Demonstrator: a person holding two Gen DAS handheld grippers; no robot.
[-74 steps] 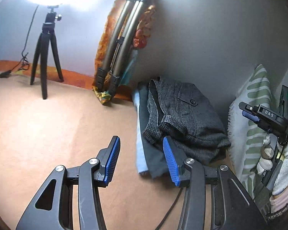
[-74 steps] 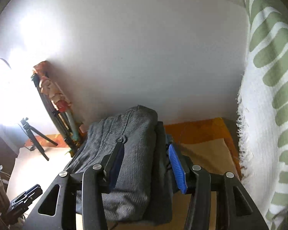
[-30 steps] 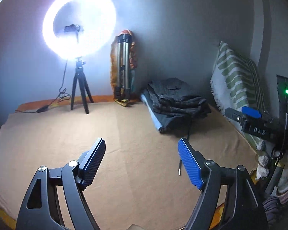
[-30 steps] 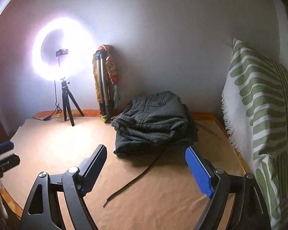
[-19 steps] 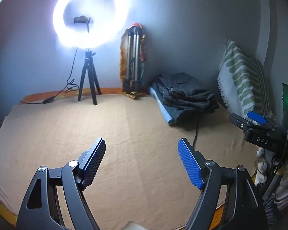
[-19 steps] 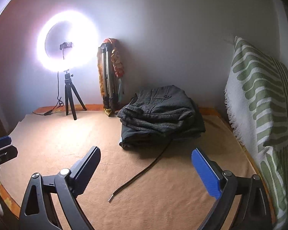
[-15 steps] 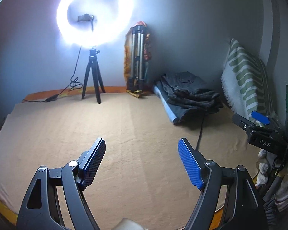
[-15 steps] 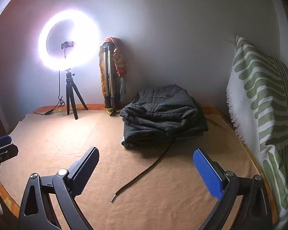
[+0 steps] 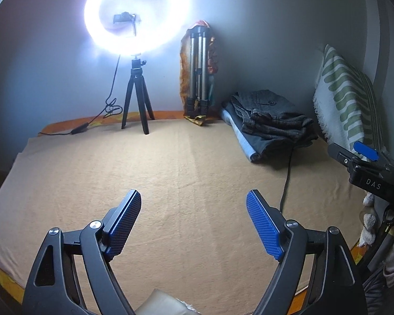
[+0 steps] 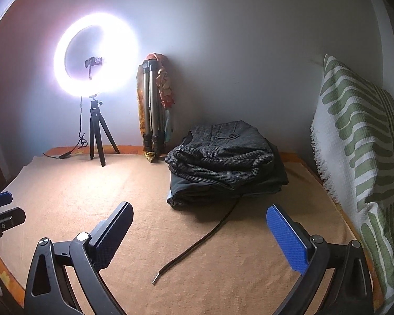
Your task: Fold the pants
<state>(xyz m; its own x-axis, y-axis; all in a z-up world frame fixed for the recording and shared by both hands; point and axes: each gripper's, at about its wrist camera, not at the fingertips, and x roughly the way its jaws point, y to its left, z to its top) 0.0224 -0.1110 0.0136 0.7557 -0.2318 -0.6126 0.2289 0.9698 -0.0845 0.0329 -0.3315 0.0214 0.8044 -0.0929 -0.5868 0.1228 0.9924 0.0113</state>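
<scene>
In the left wrist view, the folded pants (image 9: 271,116) are seen lying on top of a stack of folded clothes (image 9: 252,141) at the far right of the tan blanket (image 9: 170,173), close to the wall and just beside the green-striped pillow (image 9: 346,102); a pale blue layer at the bottom of the stack is shown only here. The right gripper (image 9: 365,162) is caught at the right edge of this view, though how far it is spread cannot be told from here. A wide bare stretch of blanket is left between the left gripper (image 9: 194,220) and the lit ring light (image 9: 136,15) on its small tripod (image 9: 138,102), with a folded tripod (image 9: 198,71) leaned against the wall. The left gripper is spread wide, nothing being held or touched. In the right wrist view, the pants (image 10: 223,149) are seen nearer and more centred, and a dark cord (image 10: 197,244) is shown trailing from under the stack toward the camera, its loose end lying on the blanket (image 10: 65,197). The pillow (image 10: 359,141) bounds the right side. The right gripper (image 10: 199,233) is likewise spread wide and held clear of everything.
</scene>
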